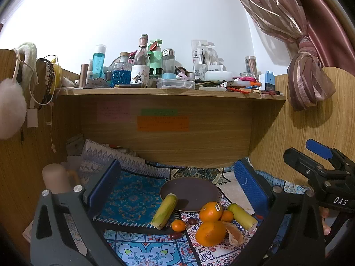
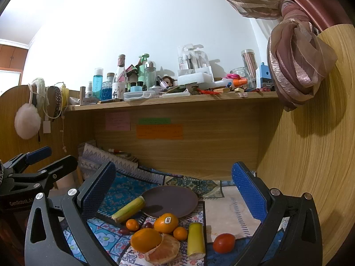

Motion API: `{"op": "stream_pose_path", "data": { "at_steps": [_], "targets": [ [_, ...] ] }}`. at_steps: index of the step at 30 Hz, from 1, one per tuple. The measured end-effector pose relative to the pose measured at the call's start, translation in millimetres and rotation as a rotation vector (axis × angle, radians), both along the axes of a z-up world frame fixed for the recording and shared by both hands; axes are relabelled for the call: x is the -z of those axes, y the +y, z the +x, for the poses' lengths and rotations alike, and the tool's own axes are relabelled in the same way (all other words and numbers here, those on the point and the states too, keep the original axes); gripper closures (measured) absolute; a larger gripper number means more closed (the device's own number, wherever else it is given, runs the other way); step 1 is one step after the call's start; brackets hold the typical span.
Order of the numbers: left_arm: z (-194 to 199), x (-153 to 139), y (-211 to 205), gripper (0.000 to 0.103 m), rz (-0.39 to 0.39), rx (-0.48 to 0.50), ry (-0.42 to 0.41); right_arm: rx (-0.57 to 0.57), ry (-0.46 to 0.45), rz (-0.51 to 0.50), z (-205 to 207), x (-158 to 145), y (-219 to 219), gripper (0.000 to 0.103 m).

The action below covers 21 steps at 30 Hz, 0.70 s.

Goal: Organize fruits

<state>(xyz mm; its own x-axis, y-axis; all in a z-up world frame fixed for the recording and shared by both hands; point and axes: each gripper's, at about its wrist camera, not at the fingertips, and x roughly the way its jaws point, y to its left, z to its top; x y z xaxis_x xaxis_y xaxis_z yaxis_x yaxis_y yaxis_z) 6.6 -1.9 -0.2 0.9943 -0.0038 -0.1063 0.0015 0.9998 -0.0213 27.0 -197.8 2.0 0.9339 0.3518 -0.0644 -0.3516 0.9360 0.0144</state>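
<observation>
A brown plate [image 1: 193, 190] [image 2: 175, 197] lies empty on the patterned cloth. In front of it sit two large oranges [image 1: 210, 211] [image 2: 166, 222], one with a sticker, two small tangerines [image 1: 178, 225] [image 2: 132, 224], a peeled orange piece [image 2: 164, 252], two yellow-green sugarcane pieces [image 1: 164, 210] [image 2: 195, 239], small dark red fruits [image 1: 192, 221] and a red tomato [image 2: 224, 242]. My left gripper [image 1: 177, 190] is open above the fruits, holding nothing. My right gripper [image 2: 175, 199] is open and empty too, a little right of them. Each gripper shows at the edge of the other's view.
A wooden shelf [image 1: 168, 92] crowded with bottles and jars runs above the desk nook. Sticky notes [image 1: 163, 123] are on the back panel. Folded patterned cloth [image 1: 111, 157] lies back left. A knotted pink curtain [image 2: 297, 66] hangs at the right wooden panel.
</observation>
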Motion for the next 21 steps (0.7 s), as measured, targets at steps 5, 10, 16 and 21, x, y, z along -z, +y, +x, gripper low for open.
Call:
{"op": "stream_pose_path", "data": {
  "at_steps": [5,10,16,21],
  "targets": [
    [0.2,-0.4,0.2,0.0,0.002,-0.001,0.0,-0.001,0.0,0.001,-0.8,1.9,2.1,0.0],
    [0.3,-0.4,0.0,0.0,0.0,0.0,0.0,-0.002,0.002,-0.001,0.1,1.2,-1.7,0.0],
    [0.1,-0.2,0.0,0.0,0.001,0.001,-0.001,-0.005,0.004,0.001,-1.2,2.4,-1.1,0.0],
    [0.2,-0.2,-0.9,0.0,0.002,0.001,-0.001,-0.008,0.008,0.003,-0.6,2.4,4.0,0.0]
  ]
}}
